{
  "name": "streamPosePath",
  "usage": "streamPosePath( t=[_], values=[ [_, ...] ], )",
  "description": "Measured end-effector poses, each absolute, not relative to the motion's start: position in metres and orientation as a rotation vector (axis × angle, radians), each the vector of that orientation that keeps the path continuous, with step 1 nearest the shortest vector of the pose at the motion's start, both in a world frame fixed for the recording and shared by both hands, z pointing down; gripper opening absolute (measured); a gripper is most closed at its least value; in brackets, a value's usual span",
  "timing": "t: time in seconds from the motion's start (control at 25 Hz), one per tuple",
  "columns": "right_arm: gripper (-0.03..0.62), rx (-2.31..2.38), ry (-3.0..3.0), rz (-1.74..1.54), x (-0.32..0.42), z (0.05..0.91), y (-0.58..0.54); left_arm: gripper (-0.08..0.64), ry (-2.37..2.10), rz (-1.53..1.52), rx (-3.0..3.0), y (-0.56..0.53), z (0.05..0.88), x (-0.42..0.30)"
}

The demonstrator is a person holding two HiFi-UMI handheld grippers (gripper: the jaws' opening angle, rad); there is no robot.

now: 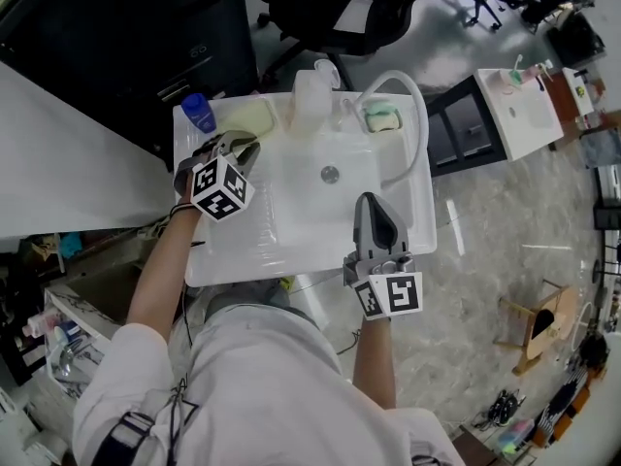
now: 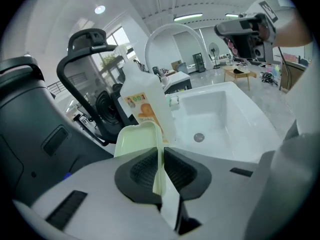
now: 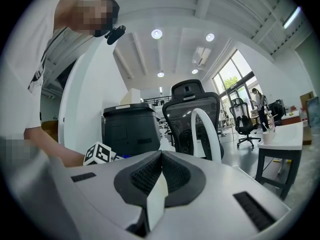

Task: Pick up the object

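Note:
A pale green soap dish (image 1: 246, 118) lies on the back left rim of the white sink (image 1: 233, 250). My left gripper (image 1: 240, 145) is shut on the dish's near edge; in the left gripper view the thin wall of the dish (image 2: 136, 139) is pinched between the jaws of that gripper (image 2: 160, 158). My right gripper (image 1: 379, 223) hovers over the sink's front right part, shut with nothing in it. In its own view the right gripper (image 3: 161, 170) points up and away from the basin, jaws together.
A translucent bottle (image 1: 312, 95) with an orange label (image 2: 145, 111) stands right behind the dish. A blue-capped bottle (image 1: 198, 113), a green soap (image 1: 381, 116) and the arched white faucet (image 1: 412, 100) line the back rim. A black office chair (image 1: 330, 8) stands behind.

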State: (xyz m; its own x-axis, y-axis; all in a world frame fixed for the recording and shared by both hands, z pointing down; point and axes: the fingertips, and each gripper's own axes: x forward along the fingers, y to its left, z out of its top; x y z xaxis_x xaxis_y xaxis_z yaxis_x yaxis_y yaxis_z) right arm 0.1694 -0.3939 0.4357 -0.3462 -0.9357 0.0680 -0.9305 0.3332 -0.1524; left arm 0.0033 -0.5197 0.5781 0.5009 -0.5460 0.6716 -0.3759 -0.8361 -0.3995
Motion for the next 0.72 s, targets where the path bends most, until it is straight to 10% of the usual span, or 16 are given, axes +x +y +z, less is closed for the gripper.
streamPosePath(
  t=[0.72],
  values=[
    [0.006,-1.704,2.564,-0.217,0.162,0.407,-0.342,0.052,1.195,-0.89,-2.506,-0.417,0.451,-0.027]
  ],
)
